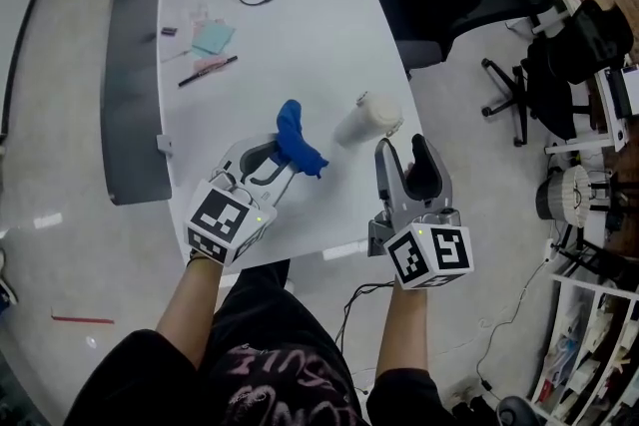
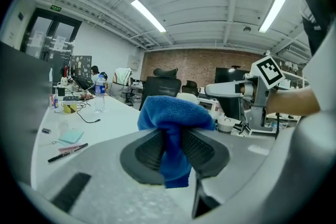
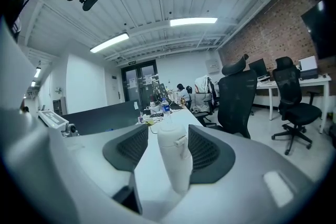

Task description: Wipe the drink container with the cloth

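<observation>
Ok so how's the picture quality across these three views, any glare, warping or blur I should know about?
Head view: evenly lit and sharp, with mild glare at the near edge of the white table and slight wide-angle bowing. Left gripper view: heavy fisheye, ceiling lights blown out, blue cloth crisp. Right gripper view: same fisheye, dimmer and bluish, white bottle sharp, mosaic patch at top left.

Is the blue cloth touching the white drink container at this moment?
Apart. The head view shows a strip of bare table between the blue cloth and the drink container.
</observation>
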A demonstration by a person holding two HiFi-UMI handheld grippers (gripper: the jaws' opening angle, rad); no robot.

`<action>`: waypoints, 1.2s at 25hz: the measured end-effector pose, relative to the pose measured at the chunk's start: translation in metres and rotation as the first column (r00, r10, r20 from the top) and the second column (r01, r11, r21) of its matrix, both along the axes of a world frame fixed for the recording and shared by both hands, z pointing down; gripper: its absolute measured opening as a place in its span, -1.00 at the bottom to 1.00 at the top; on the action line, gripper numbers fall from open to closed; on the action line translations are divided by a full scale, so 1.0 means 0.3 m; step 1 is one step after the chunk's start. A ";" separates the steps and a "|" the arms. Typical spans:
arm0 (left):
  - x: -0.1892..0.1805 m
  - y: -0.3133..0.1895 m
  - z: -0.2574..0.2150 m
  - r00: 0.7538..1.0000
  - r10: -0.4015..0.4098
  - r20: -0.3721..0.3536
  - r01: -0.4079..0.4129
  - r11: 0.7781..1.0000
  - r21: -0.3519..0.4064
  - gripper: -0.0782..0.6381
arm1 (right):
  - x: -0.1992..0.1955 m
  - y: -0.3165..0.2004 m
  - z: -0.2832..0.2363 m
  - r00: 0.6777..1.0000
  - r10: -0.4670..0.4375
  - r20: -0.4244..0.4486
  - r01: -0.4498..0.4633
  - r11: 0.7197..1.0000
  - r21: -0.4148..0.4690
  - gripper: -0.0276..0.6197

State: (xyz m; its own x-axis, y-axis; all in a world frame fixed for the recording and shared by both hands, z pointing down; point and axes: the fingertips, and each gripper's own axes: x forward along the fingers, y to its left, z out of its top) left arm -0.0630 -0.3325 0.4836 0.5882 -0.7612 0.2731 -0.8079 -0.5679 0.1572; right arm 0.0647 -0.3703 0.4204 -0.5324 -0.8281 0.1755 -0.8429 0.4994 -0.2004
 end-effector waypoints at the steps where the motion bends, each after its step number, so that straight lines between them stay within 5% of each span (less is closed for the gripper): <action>1: -0.002 0.013 -0.013 1.000 -0.005 0.000 0.005 1.000 0.007 -0.53 | 0.007 0.020 -0.007 1.000 0.007 0.001 -0.007 1.000 0.001 -0.19; 30: 0.160 0.458 -0.429 1.000 0.009 0.013 -0.011 0.983 0.183 -0.53 | 0.201 0.579 -0.268 0.992 0.122 0.025 -0.123 0.988 0.094 -0.83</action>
